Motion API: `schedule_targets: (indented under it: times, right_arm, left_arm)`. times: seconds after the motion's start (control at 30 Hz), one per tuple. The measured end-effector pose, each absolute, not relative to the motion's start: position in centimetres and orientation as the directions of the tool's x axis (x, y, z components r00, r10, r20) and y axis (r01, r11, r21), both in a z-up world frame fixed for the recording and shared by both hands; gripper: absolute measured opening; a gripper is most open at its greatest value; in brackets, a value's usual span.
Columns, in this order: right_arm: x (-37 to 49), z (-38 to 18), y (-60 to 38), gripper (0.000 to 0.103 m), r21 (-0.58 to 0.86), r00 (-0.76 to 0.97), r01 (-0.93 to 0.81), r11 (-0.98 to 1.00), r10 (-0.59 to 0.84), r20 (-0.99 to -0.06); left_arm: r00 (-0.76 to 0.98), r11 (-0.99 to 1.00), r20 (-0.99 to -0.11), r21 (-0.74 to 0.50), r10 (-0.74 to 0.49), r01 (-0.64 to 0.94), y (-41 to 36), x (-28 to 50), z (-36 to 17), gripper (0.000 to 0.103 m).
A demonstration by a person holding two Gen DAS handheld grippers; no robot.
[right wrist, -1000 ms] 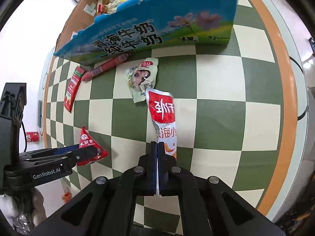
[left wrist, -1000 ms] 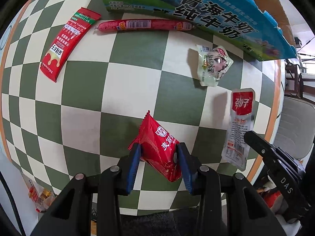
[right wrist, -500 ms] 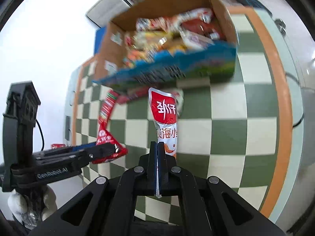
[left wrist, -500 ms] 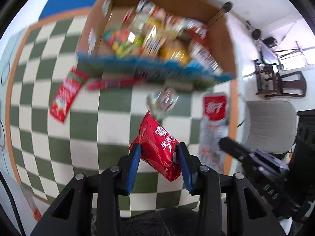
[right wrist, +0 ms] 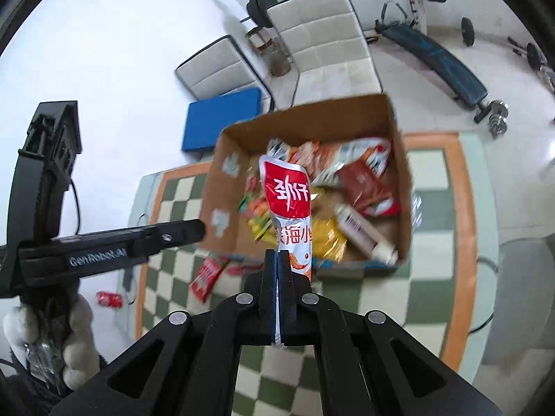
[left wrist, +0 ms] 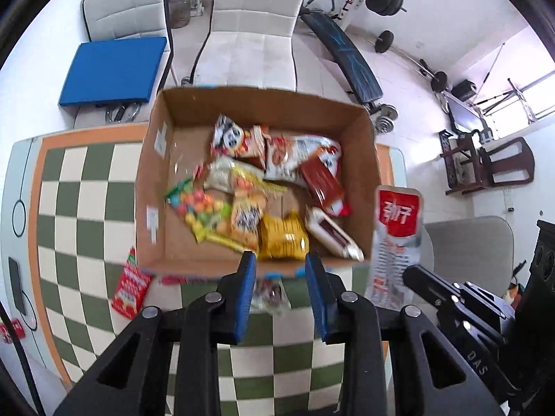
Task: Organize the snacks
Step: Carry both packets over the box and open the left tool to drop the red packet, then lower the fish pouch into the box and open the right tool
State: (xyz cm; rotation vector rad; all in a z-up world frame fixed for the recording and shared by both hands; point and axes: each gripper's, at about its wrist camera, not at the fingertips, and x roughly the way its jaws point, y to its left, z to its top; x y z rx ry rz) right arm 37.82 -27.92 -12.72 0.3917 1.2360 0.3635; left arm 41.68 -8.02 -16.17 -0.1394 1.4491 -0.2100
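Right gripper (right wrist: 278, 298): jaws pressed together on the lower end of the tall red-and-white pouch (right wrist: 288, 208). The pouch stands up from the jaws toward 12 o'clock, its long axis in line with the fingers, its red top overlapping our view of the cardboard box (right wrist: 402, 187). In our judgement the box mouth lies ahead and below the pouch, so letting go over it is what the next move turns on.

Left gripper (left wrist: 281, 291): blue pads apart with nothing visible between them, and the jaws are closing. The near wall of the box sits just past the fingertips at 12 o'clock. From this camera the held pouch hangs at 3 o'clock, over the box's right near corner.

The box already holds a loose heap of snacks: a yellow packet (left wrist: 282, 239) against the near wall, a dark red packet (left wrist: 322, 183) toward the right wall.

Left on the checkered table (left wrist: 69, 208): a red strip packet (left wrist: 133, 282) at 9 o'clock of the left gripper, and a small clear packet (left wrist: 272, 293) seen between the left pads, lying on the table below them.

Hard to read: we cannot tell how high the pouch hangs above the box rim. Motion blur smears the box contents. The box's near wall hides part of something red at its foot.
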Motion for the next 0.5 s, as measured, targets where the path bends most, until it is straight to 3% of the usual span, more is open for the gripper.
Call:
schedule_targets:
  times: [0.5]
  right_arm:
    - [46.1,-21.1,-31.4,0.001,0.399,0.208,0.0,0.917,0.391,-0.897]
  left_arm:
    - [0.01,0.985,-0.986,-0.168,-0.168,0.043,-10.0,47.6,-23.3,0.027]
